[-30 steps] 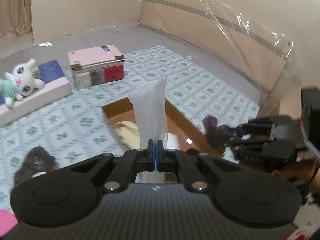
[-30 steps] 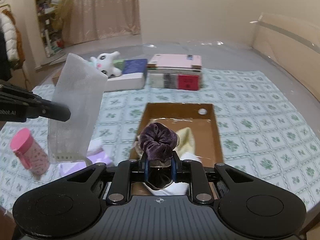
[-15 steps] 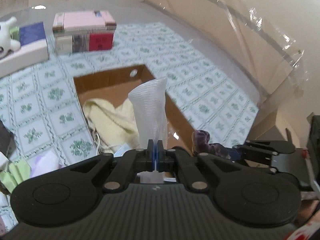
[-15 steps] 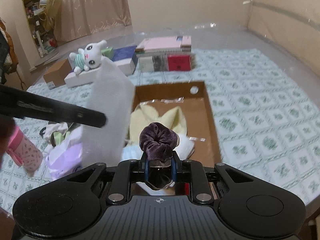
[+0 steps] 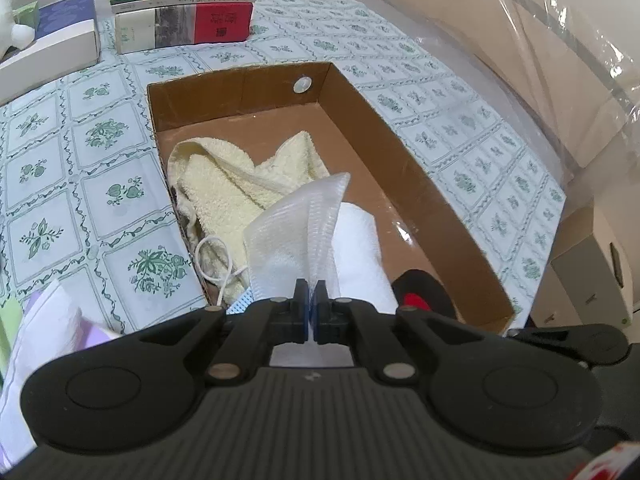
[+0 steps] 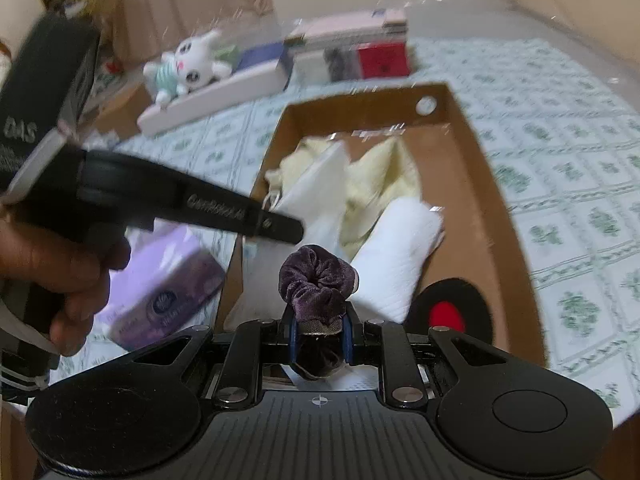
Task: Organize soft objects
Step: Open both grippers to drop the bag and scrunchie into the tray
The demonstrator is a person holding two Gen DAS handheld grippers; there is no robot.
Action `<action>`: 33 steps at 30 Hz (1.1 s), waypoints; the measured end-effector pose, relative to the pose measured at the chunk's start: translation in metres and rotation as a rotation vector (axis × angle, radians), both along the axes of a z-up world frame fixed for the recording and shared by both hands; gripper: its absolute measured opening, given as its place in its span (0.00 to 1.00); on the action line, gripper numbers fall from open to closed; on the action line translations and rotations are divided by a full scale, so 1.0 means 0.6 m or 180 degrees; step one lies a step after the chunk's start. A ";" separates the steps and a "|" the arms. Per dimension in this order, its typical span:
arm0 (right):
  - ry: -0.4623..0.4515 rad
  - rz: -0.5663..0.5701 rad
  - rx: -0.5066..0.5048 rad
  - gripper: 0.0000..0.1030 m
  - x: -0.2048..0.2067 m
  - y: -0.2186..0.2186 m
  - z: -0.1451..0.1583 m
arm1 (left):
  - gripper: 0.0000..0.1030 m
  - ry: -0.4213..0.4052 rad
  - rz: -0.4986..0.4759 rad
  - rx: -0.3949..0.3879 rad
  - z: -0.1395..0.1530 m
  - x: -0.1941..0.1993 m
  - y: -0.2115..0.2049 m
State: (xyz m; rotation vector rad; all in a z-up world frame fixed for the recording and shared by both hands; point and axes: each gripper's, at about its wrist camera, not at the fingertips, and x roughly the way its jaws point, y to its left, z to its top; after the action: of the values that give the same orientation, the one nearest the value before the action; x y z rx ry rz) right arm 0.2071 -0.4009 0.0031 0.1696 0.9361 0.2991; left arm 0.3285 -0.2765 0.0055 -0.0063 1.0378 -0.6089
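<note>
Both grippers over cardboard box, each w/ a soft item ready for drop-in.

Left gripper (image 5: 310, 304): jaws shut tight on lower edge of white mesh sleeve (image 5: 298, 236), which stands up centre frame above the cardboard box (image 5: 420, 168); held over box so release should land it on the cream towel (image 5: 240, 184) and white rolled cloth (image 5: 360, 240) already inside. Right gripper (image 6: 319, 334): jaws part-open, clamped on purple velvet scrunchie (image 6: 318, 280), lower centre of frame, over near end of box beside black-red item (image 6: 452, 312). Plush toy (image 6: 180, 68) and book stack (image 5: 184, 8) sit at upper frame on the patterned cloth, outside box.
</note>
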 end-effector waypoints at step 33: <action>-0.0366 -0.0447 -0.0234 0.56 -0.049 -0.049 0.070 | 0.31 -0.0329 0.0148 -0.0248 0.080 -0.073 0.092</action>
State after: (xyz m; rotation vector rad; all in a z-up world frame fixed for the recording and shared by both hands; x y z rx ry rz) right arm 0.1777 -0.4300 0.0450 0.1484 0.8155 0.1429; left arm 0.2845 -0.2211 0.0536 -0.0663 0.9112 -0.6010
